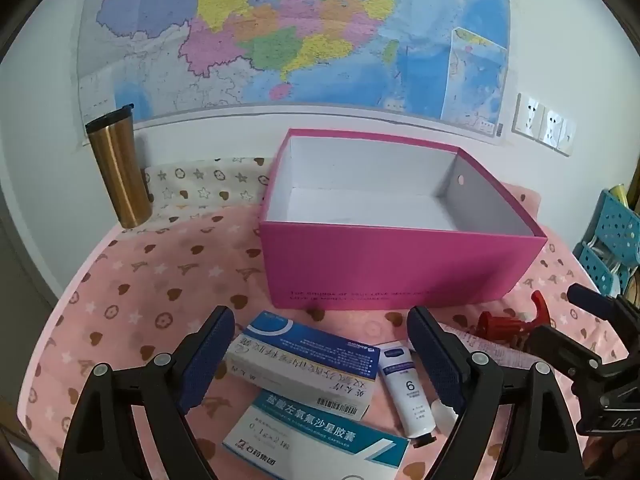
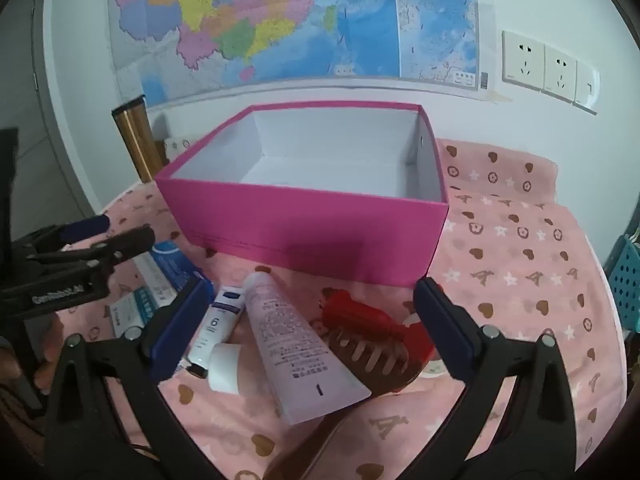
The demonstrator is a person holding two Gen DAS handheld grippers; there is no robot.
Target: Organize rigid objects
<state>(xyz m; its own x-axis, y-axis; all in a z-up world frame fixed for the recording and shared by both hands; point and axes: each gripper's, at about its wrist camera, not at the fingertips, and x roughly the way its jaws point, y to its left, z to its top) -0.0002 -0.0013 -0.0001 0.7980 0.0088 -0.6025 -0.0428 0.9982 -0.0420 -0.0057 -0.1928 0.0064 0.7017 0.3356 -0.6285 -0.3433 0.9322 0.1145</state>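
While both the left gripper (image 1: 320, 364) and right gripper (image 2: 316, 324) stand wide apart and empty, light, stiff medicine cartons (image 1: 304, 364) and slippery tubes (image 2: 296, 344) are noted at 6 o'clock of the pink box (image 1: 400, 272); flat carton sides are judged best gripped.

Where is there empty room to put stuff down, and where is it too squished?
The pink box is bare inside. Cloth lies free right of the box, and on the left between the gold cup and the box. It is crowded in front of the box: medicine packs, tubes, a comb and a red thing overlap.
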